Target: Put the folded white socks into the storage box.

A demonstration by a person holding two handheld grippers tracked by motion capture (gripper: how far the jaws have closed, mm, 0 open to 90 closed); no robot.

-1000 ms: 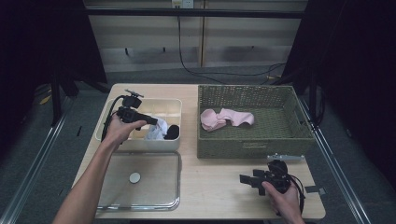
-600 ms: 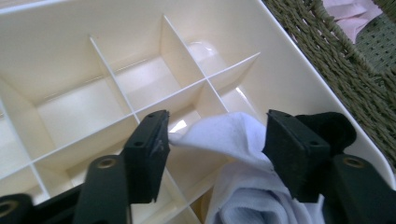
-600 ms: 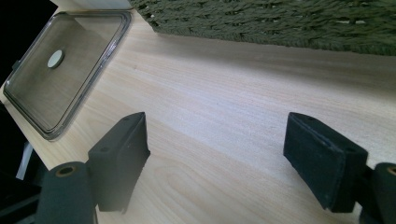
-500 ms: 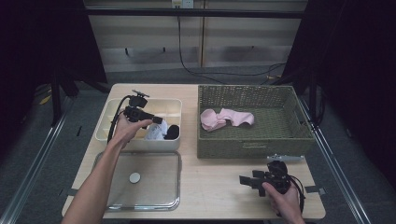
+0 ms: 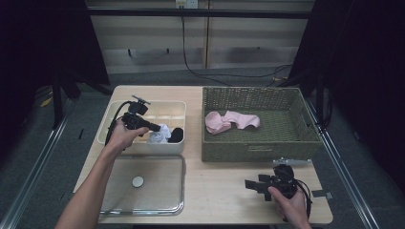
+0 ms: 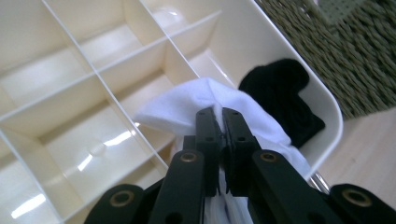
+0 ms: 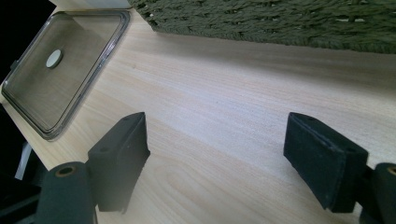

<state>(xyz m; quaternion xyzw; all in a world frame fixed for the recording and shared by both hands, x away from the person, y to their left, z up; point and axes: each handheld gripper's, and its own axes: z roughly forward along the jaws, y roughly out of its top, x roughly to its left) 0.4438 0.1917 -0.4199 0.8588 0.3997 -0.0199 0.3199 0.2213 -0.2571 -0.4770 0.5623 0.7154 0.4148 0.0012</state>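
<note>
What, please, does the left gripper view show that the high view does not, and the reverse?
Left gripper view alone: the left claw pinching a fold of the white sock, its jaws having just closed on it, and the box's thin dividers up close.
High view alone: the pink sock in the basket, the lid, and the right claw open over the table.
Both: white sock, black sock, box.
</note>
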